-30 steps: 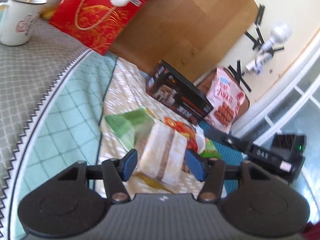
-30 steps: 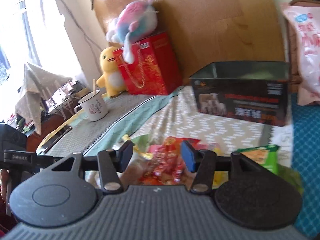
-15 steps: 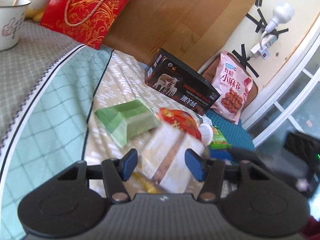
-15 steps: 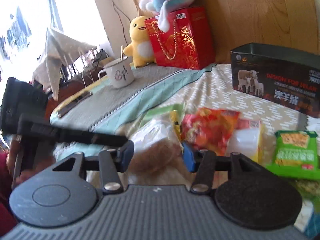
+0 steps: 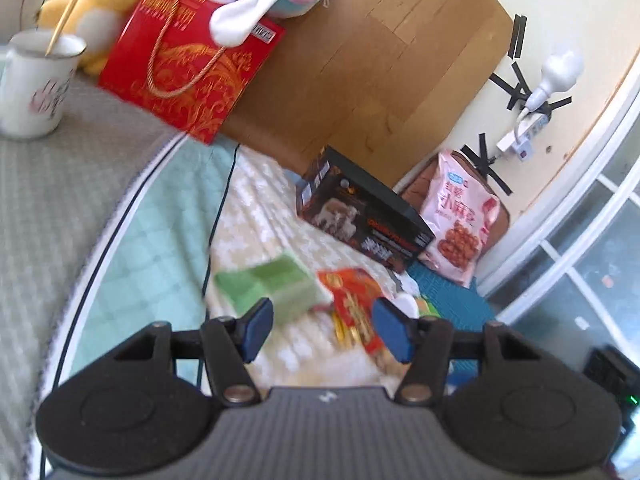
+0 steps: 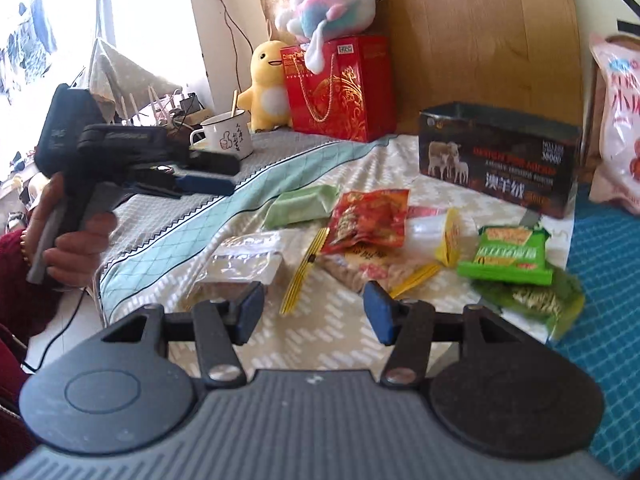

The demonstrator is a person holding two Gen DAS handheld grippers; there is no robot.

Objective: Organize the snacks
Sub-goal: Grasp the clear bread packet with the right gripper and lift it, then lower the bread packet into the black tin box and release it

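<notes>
**Both tongs empty above the snack pile**

The left gripper [image 5: 323, 330] is opening, nothing between its blue pads; the right gripper [image 6: 314, 312] stands half open, empty. Snack packets [image 6: 366, 218] lie mid-frame on the patterned cloth [image 6: 344, 328]; the black box [image 6: 500, 164] stands upper right.

Wooden headboard [image 6: 480, 20], cream wall [image 5: 580, 8], bright window [image 6: 60, 8]

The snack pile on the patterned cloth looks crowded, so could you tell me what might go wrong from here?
1. The red packet overlaps other wrappers, so a grab may drag neighbours along.
2. The thin yellow sticks lie flat and may slip from the pads.
3. Both grippers are empty, the left gripper with jaws opening and the right gripper open. Aiming at the same pile, they could collide.
</notes>
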